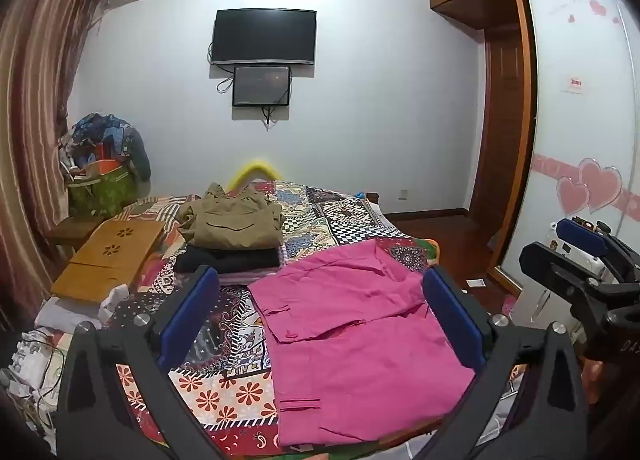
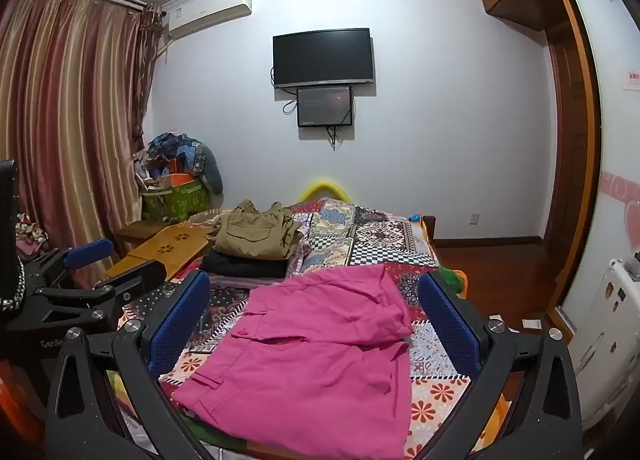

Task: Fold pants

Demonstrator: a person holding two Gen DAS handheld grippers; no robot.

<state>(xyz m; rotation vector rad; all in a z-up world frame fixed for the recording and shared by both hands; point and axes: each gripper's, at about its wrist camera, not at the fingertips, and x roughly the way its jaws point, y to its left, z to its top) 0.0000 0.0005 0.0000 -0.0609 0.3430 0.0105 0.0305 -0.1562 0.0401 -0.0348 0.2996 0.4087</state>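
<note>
On the near part of a patchwork bedspread (image 1: 340,216), pink pants (image 1: 352,336) lying partly folded, left gripper (image 1: 320,324) and right gripper (image 2: 316,328) both spread wide above them, grasping nothing, stack of folded clothes (image 1: 232,236) farther back, wooden lap desk (image 1: 112,256) at left

1. The left wrist view looks from the bed's near end, over the pink pants (image 1: 360,340), toward the wall television (image 1: 264,37).
2. The right wrist view faces likewise, set slightly rightward.
3. Both share the bed (image 2: 384,228), pants and television wall.
</note>
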